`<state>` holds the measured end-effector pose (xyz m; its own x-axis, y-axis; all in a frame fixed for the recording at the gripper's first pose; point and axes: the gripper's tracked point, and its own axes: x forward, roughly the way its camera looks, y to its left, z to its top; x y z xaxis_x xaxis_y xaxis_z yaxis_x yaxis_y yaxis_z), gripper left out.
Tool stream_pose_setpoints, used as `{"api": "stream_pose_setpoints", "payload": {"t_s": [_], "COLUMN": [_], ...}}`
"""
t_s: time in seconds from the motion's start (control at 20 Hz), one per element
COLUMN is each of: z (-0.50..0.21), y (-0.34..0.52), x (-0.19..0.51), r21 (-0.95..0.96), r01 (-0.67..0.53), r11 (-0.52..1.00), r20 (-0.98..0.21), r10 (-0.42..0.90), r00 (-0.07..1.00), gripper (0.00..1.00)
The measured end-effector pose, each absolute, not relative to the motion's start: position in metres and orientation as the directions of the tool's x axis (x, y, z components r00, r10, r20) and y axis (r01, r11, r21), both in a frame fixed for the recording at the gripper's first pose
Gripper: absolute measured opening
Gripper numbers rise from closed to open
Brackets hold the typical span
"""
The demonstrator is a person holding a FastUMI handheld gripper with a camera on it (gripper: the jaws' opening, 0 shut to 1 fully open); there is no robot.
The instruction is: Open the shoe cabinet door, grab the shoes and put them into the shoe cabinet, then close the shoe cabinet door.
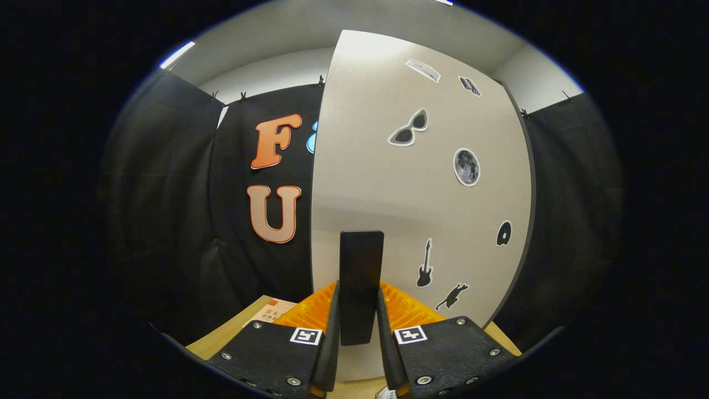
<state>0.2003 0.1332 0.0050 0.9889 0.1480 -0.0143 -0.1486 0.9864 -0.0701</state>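
The shoe cabinet door (421, 183) is a tall pale grey panel with several stickers on it, standing right ahead of me. A dark upright bar handle (361, 266) sticks out from its lower part. My gripper (359, 302) is shut on that handle, with one finger (331, 321) pressed against each side of it. The door's left edge stands free against the black cloth behind it. The cabinet's inside is hidden behind the door.
A light wooden surface (232, 332) lies below the door, with a printed sheet (271, 313) on it to the left of the fingers. Black cloth walls close the booth on the left, back and right.
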Motion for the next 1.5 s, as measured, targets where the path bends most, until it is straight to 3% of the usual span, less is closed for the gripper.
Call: {"api": "stream_pose_setpoints", "payload": {"t_s": [0.45, 1.1, 1.5], "z": [0.004, 0.003, 0.004], "y": [0.088, 0.049, -0.006], "x": [0.144, 0.116, 0.064], "r21": [-0.036, 0.011, -0.011], "r01": [-0.164, -0.187, -0.123], "r11": [0.986, 0.982, 0.992], "r20": [0.01, 0.009, -0.004], "r10": [0.164, 0.187, 0.123], "r00": [0.986, 0.982, 0.992], "gripper": [0.33, 0.3, 0.31]}}
